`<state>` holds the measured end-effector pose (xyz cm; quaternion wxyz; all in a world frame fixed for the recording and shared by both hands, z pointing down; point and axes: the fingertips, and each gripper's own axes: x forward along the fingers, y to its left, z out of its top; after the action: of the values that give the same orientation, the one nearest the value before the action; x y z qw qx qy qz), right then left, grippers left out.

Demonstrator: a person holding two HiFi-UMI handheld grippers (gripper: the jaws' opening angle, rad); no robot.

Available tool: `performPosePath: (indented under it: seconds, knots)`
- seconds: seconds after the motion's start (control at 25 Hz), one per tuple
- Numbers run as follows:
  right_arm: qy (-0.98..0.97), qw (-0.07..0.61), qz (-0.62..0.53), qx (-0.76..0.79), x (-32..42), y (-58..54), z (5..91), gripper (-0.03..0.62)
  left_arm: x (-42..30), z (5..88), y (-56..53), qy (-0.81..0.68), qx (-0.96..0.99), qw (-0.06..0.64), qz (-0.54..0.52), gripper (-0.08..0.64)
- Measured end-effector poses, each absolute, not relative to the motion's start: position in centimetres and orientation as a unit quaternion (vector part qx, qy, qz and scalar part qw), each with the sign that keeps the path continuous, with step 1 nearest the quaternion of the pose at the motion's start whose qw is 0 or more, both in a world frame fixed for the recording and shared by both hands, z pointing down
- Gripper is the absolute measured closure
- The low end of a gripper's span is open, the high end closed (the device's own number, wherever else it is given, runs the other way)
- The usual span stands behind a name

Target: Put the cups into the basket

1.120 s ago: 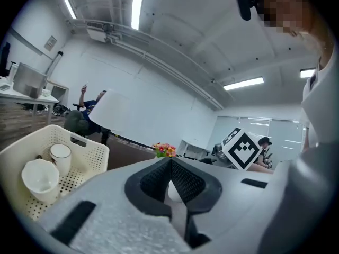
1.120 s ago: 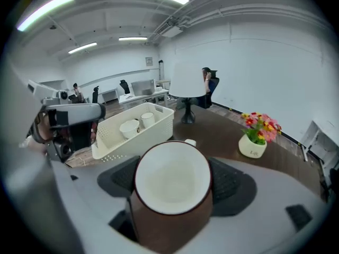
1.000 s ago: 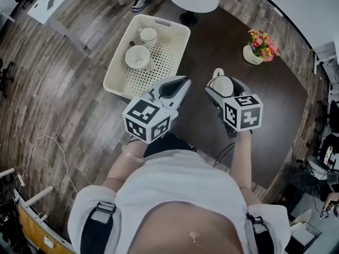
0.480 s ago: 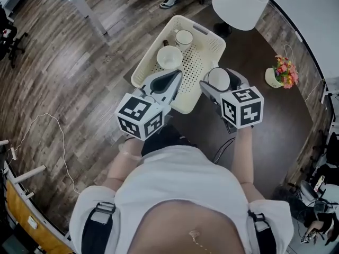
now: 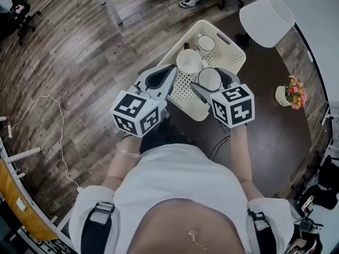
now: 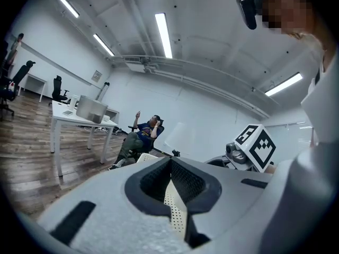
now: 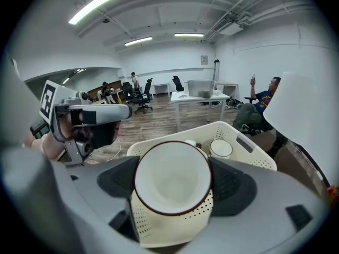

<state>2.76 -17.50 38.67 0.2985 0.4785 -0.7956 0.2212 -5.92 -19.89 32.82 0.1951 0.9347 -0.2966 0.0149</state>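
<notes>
Over the near end of the cream perforated basket (image 5: 229,40), the right tongs (image 7: 173,180) grip a white cup with a dark rim (image 5: 209,80). One dark pad presses on each side of its wall, and the jaws stand fairly wide to take its width. The cup's open mouth faces up toward the head view, and the right gripper view looks straight into its empty inside. Whether its base touches the basket cannot be told. Just beside them, to the left, the left tongs (image 5: 172,69) point at the same end of the basket. Their tips are drawn together and nothing is between the pads; only the basket's dotted wall shows through the hollow behind the tips. Two more white cups already sit inside the basket. A broad one (image 5: 189,61) is just beyond the held cup, and a smaller one (image 5: 205,43) stands nearer the far end with the handle slot. The basket stands at the edge of the dark round tabletop (image 5: 254,136) that borders the wooden floor. A white lampshade (image 5: 266,14) rises beyond the basket's far end. A small pot of flowers (image 5: 293,92) stands well apart, near the tabletop's right edge.
</notes>
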Motion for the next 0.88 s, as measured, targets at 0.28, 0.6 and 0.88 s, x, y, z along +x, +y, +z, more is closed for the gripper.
performPosePath:
  seconds: [0.28, 0.6, 0.88]
  knots:
    - [-0.813, 0.324, 0.229, 0.428, -1.4, -17.9, 41.1, 0.187, -8.4, 33.7, -20.8, -0.324, 0.925, 0.196, 0.023, 0.549]
    - [-0.824, 0.375, 0.203, 0.374, -4.3, -17.8, 44.6, 0.187, -10.9, 34.4, -22.2, -0.34, 0.917, 0.209, 0.018, 0.549]
    - [-0.826, 0.41, 0.201, 0.331, -4.4, -17.5, 47.6, 0.187, -11.2, 34.8, -23.0, -0.34, 0.916, 0.213, 0.017, 0.549]
